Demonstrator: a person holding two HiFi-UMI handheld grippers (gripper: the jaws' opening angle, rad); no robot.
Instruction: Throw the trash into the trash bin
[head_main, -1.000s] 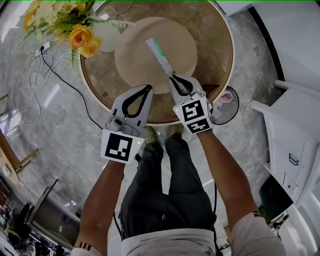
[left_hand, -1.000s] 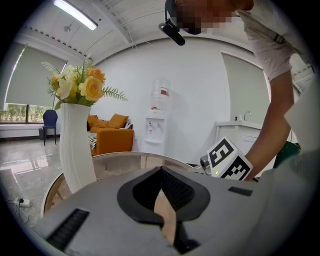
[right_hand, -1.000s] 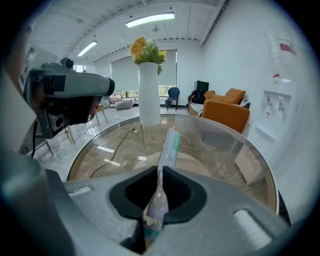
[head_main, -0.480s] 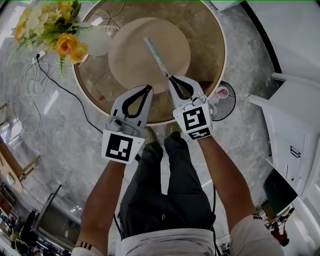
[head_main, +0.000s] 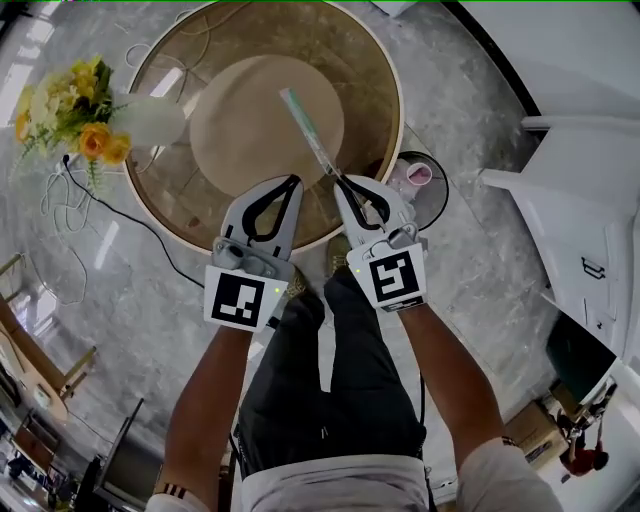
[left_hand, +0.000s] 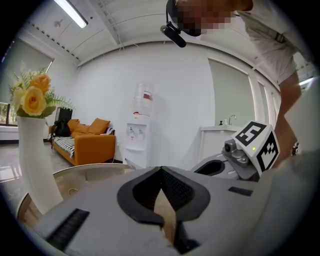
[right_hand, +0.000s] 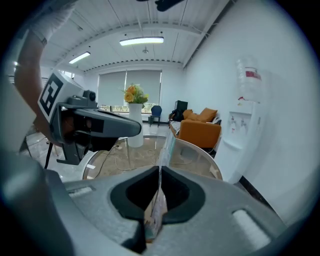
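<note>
My right gripper (head_main: 338, 180) is shut on a long, thin white-and-green wrapper (head_main: 308, 132), which sticks out over the round glass table (head_main: 370, 70). In the right gripper view the wrapper (right_hand: 165, 147) stands edge-on between the closed pads of that gripper (right_hand: 160, 169). My left gripper (head_main: 291, 180) hangs beside it over the table's near edge, shut with nothing in it; its tips (left_hand: 161, 170) meet. A small round black-rimmed trash bin (head_main: 446, 200), with something pink inside, stands on the floor just right of the right gripper.
A white vase of yellow flowers (head_main: 140, 120) stands on the table's left side, and a beige disc (head_main: 250, 110) lies at its centre. A black cable (head_main: 120, 210) runs over the floor. White cabinets (head_main: 570, 230) stand at the right. An orange sofa (left_hand: 87, 142) and a water dispenser (left_hand: 142, 130) lie beyond.
Both grippers have risen and shifted right toward the bin side of the table. The right one has kept the wrapper; the left one has stayed shut.
</note>
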